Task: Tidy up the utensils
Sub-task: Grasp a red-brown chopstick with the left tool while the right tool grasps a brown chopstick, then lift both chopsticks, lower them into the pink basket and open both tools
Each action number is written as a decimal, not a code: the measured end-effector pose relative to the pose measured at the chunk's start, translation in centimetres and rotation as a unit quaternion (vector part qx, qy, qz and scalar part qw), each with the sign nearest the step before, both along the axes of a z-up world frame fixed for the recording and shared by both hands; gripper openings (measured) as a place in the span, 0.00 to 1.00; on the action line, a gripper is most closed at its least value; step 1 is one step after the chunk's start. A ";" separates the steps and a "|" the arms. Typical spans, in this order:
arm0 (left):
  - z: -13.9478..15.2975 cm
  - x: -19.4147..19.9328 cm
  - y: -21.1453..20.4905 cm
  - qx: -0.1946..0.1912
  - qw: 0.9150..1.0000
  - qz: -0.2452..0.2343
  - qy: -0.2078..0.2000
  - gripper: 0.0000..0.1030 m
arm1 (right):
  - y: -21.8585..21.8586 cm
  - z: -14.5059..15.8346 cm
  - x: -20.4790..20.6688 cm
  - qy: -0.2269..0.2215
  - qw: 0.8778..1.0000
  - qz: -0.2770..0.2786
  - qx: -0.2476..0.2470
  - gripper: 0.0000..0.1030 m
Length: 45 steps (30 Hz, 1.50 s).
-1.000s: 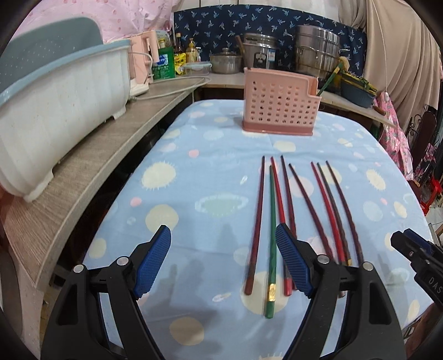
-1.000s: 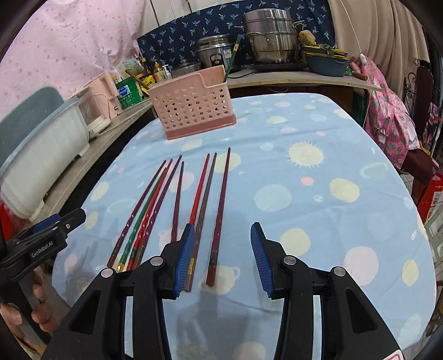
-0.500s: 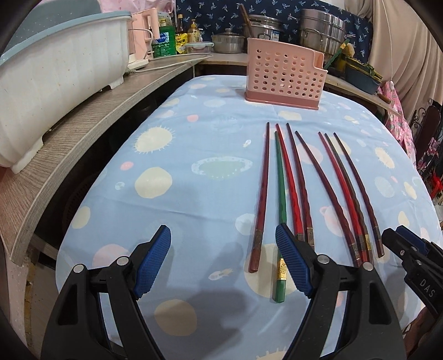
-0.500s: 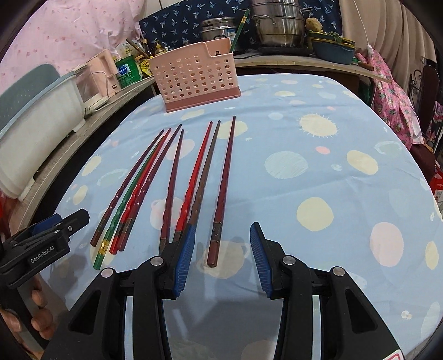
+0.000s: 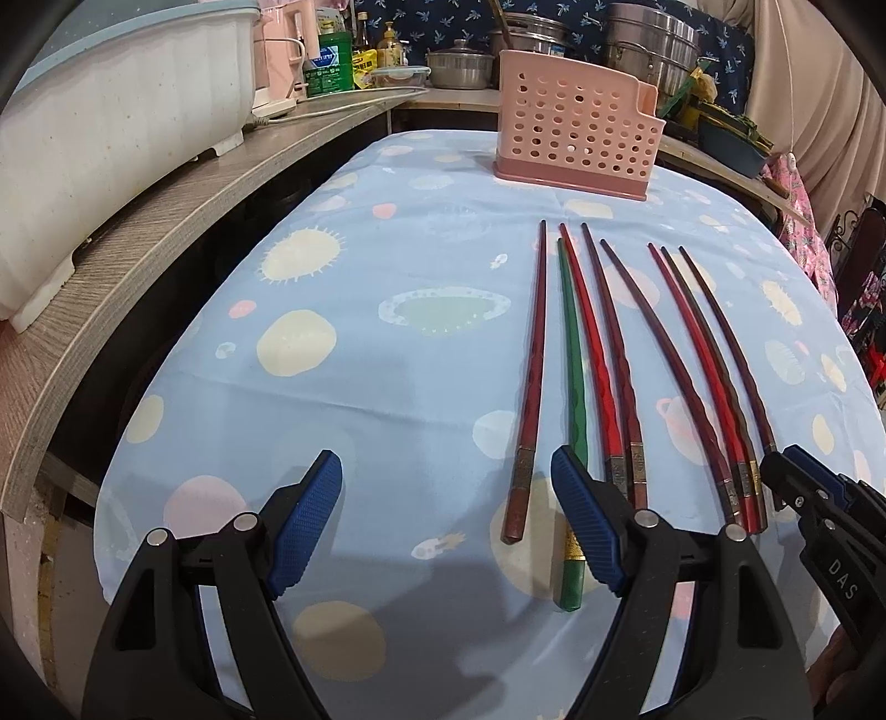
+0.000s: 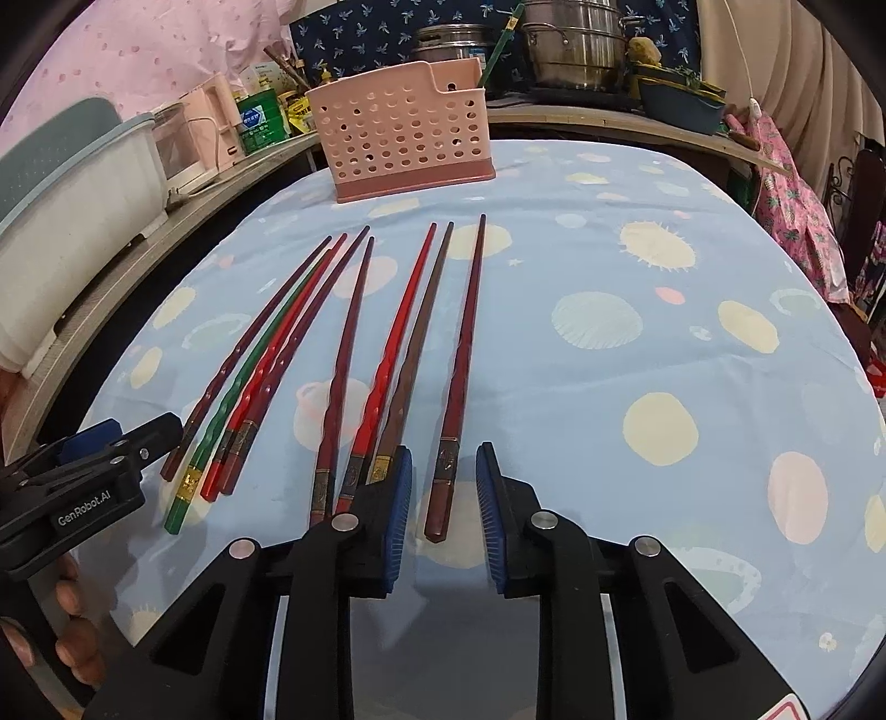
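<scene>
Several chopsticks lie side by side on the blue spotted tablecloth [image 5: 354, 421], handles towards me: mostly red and dark red, one green chopstick [image 5: 573, 387]. My left gripper [image 5: 443, 476] hangs wide open just above the cloth; its right finger covers part of the green one's handle. My right gripper [image 6: 444, 462] straddles the handle of the rightmost dark red chopstick [image 6: 465, 343]. Its jaws are closing, with a gap still visible on both sides of the handle. The pink perforated utensil basket [image 6: 404, 144] stands at the far end, with one green chopstick [image 6: 498, 44] upright in it.
A wooden counter [image 5: 138, 266] runs along the left with a white dish rack [image 5: 99, 127] on it. Pots, bottles and a pink appliance crowd the back counter. A hand [image 6: 72, 620] holds the left gripper [image 6: 111, 443] at the lower left of the right wrist view.
Both grippers have sunk closer to the chopstick handles. The right jaws have narrowed around the rightmost dark red chopstick's handle. The left jaws keep the same width.
</scene>
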<state>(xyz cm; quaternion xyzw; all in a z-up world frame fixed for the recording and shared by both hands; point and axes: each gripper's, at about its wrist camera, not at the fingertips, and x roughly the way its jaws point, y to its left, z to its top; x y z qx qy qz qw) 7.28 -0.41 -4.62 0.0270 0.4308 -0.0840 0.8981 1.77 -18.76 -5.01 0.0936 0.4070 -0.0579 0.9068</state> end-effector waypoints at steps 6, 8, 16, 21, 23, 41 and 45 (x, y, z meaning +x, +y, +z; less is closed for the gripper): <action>-0.4 0.3 -0.1 0.002 1.000 0.000 0.006 0.72 | -0.1 -0.1 -0.1 -0.001 1.000 -0.001 -0.014 0.12; -0.6 0.3 -0.1 0.003 1.000 0.001 0.009 0.72 | -0.2 -0.1 -0.1 -0.001 1.000 -0.002 -0.016 0.10; -1.1 0.6 0.2 -0.001 1.000 0.008 0.019 0.71 | -0.3 -0.1 -0.2 -0.001 1.000 -0.002 -0.015 0.07; -1.1 0.5 0.2 0.001 1.000 0.009 0.015 0.69 | -0.3 -0.1 -0.2 -0.002 1.000 -0.003 -0.014 0.07; -1.1 0.5 0.1 0.002 1.000 0.006 0.013 0.63 | -0.3 -0.1 -0.2 -0.002 1.000 -0.003 -0.013 0.07; 0.1 0.0 -0.4 -0.027 0.999 -0.019 0.029 0.09 | -0.9 0.5 -1.2 -0.009 1.000 -0.008 -0.002 0.07; 1.2 -0.4 -0.5 -0.022 0.999 -0.018 0.020 0.08 | -1.4 1.6 -1.7 -0.022 1.000 -0.012 0.000 0.07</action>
